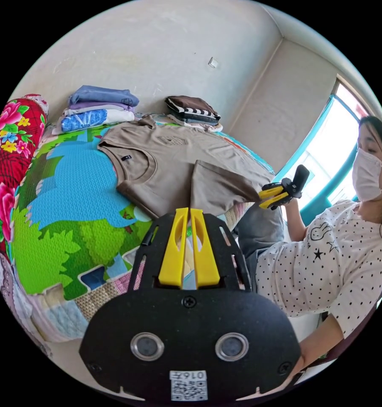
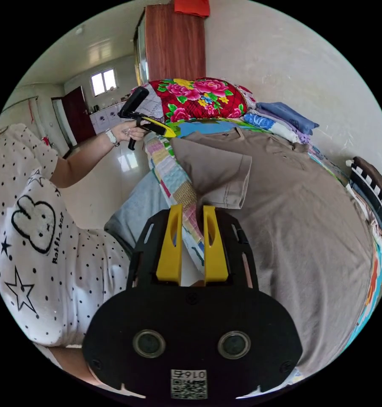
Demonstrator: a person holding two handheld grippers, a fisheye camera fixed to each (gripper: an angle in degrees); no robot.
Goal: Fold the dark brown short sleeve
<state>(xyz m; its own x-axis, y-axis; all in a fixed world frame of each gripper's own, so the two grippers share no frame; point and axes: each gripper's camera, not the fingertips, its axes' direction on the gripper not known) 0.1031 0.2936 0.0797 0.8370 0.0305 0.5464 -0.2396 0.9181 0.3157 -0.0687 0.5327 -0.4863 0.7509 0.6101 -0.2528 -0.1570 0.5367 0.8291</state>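
In the left gripper view my left gripper (image 1: 189, 212) sits low in the centre, jaws nearly together and holding nothing. The brown short-sleeve shirt (image 1: 178, 165) lies flat mid-frame on the colourful mat (image 1: 72, 199), one sleeve folded inward. In the right gripper view my right gripper (image 2: 192, 210) is parted and empty at the shirt's edge.

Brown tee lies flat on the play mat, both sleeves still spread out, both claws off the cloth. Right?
Not quite. One sleeve is already folded in over the brown tee, as the right gripper view shows. The rest holds: the tee lies flat on the play mat, and the left claw and right claw are off the cloth.
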